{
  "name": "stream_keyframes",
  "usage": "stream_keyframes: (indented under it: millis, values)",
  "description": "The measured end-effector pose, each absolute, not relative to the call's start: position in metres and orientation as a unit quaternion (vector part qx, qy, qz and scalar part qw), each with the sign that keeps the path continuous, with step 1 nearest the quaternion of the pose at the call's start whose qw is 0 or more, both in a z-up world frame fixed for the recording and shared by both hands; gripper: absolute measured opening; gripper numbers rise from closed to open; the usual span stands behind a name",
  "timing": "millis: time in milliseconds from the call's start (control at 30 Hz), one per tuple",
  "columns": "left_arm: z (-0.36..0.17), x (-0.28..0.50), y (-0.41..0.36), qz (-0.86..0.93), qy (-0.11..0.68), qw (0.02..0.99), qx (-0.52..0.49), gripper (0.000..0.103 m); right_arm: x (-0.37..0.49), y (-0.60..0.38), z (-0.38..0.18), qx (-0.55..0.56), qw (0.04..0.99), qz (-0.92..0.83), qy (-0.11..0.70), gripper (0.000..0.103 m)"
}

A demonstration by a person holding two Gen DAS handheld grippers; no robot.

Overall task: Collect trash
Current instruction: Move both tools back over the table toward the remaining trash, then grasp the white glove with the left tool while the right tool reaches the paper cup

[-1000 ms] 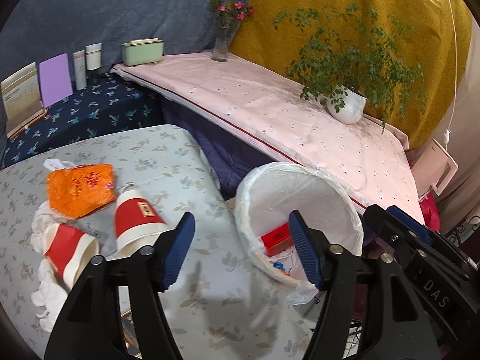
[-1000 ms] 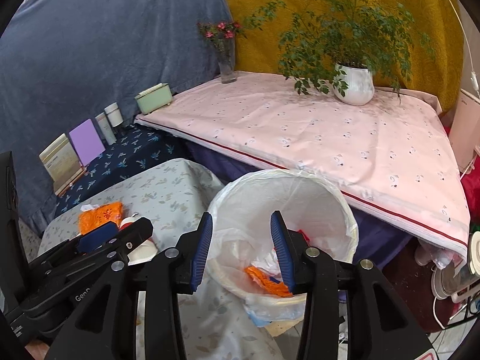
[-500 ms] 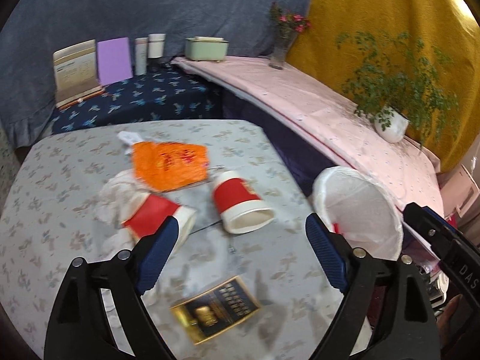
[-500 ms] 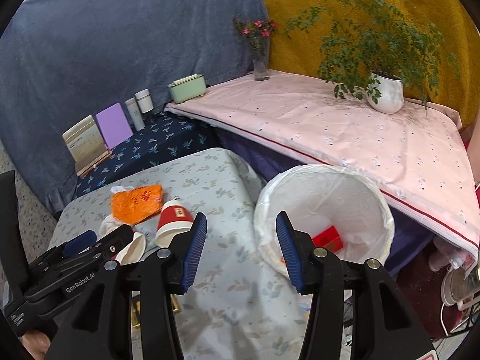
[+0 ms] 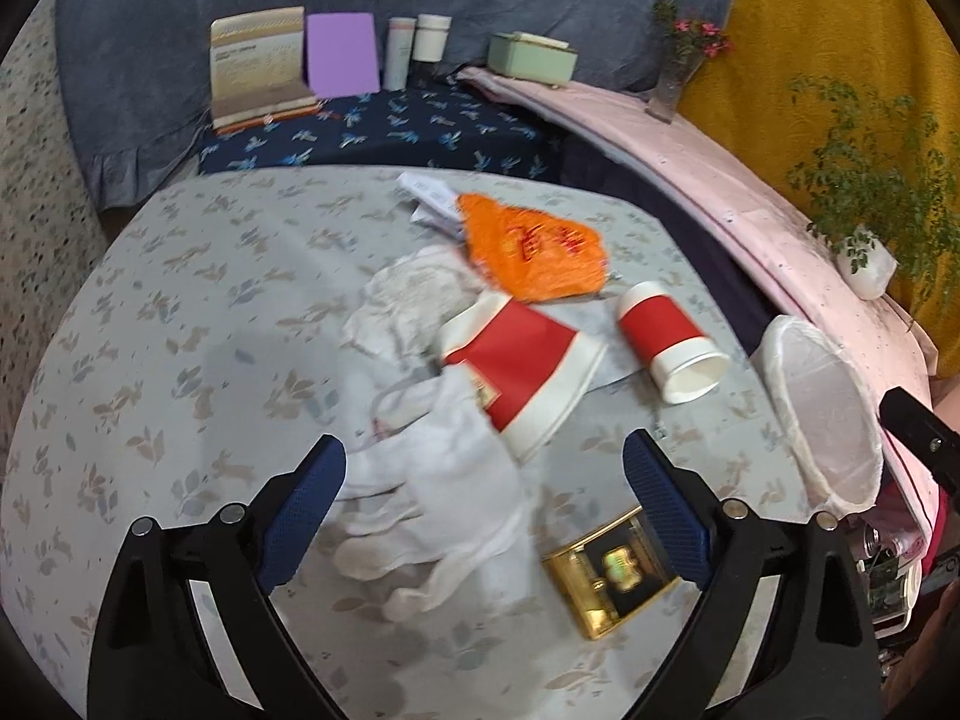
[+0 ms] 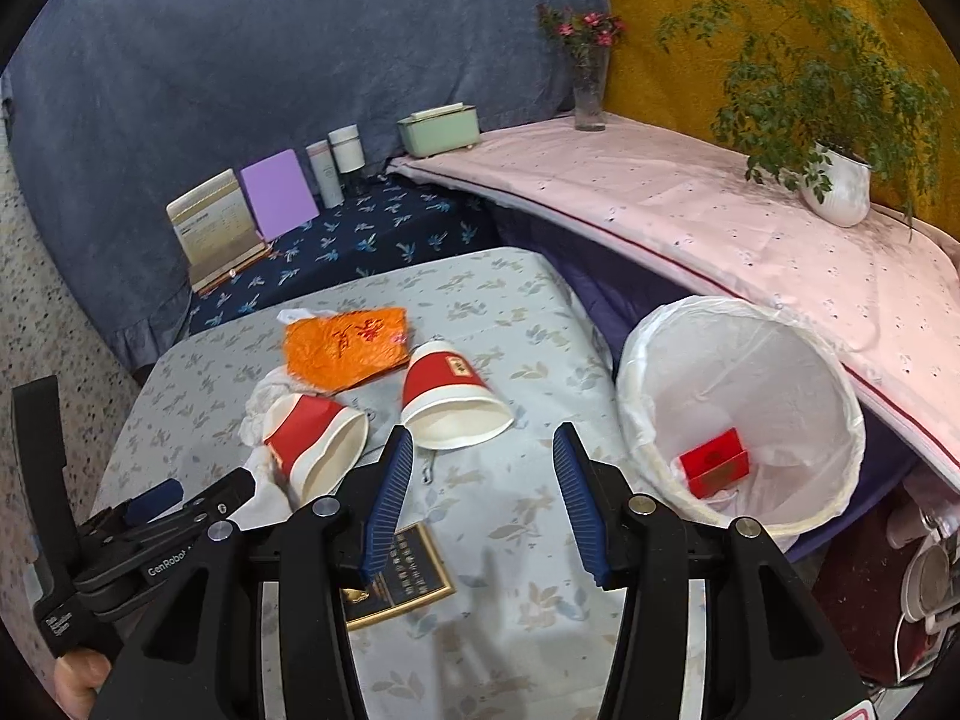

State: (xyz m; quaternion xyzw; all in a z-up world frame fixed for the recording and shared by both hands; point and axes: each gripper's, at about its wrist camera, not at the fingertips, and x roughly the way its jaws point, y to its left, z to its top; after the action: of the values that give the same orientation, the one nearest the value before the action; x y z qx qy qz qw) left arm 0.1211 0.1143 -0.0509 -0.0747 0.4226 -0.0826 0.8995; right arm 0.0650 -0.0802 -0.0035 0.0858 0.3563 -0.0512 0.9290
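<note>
Our left gripper (image 5: 483,474) hangs wide open and empty over the leaf-printed tablecloth (image 5: 180,330), its ribbed blue pads straddling a limp white cloth glove (image 5: 438,498). Just beyond lie a flattened red-and-white paper cup (image 5: 522,372), a round one on its side (image 5: 672,339) and a crinkled orange wrapper (image 5: 534,255); a glossy gold-edged box (image 5: 606,570) sits near the right pad. Our right gripper (image 6: 483,480) is also parted with nothing between its pads — it hovers between the cups and the white-lined bin (image 6: 744,348), where a red carton (image 6: 717,462) rests.
</note>
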Motion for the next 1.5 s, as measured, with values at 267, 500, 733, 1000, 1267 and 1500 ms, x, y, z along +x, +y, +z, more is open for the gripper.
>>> stream_keyframes:
  millis: [267, 500, 733, 1000, 1267, 1500]
  values:
    - [-0.079, 0.13, 0.13, -0.069, 0.455, 0.883, -0.087, 0.089, 0.075, -0.06, -0.023, 0.08, 0.921, -0.036, 0.379, 0.048]
    - [-0.093, 0.142, 0.13, -0.071, 0.473, 0.874, -0.085, 0.088, 0.087, -0.049, -0.037, 0.075, 0.915, -0.028, 0.396, 0.048]
    - [-0.106, 0.15, 0.125, -0.092, 0.493, 0.862, -0.076, 0.046, 0.097, -0.045, -0.047, 0.075, 0.91, -0.025, 0.408, 0.048]
    - [-0.096, 0.146, 0.127, -0.106, 0.487, 0.863, -0.079, 0.013, 0.103, -0.043, -0.05, 0.076, 0.908, -0.025, 0.412, 0.048]
    - [-0.057, 0.14, 0.128, -0.111, 0.448, 0.883, -0.082, 0.013, 0.108, -0.047, -0.046, 0.079, 0.911, -0.028, 0.405, 0.048]
    - [-0.034, 0.15, 0.119, -0.122, 0.425, 0.893, -0.087, 0.013, 0.122, -0.055, -0.05, 0.102, 0.909, -0.018, 0.403, 0.048]
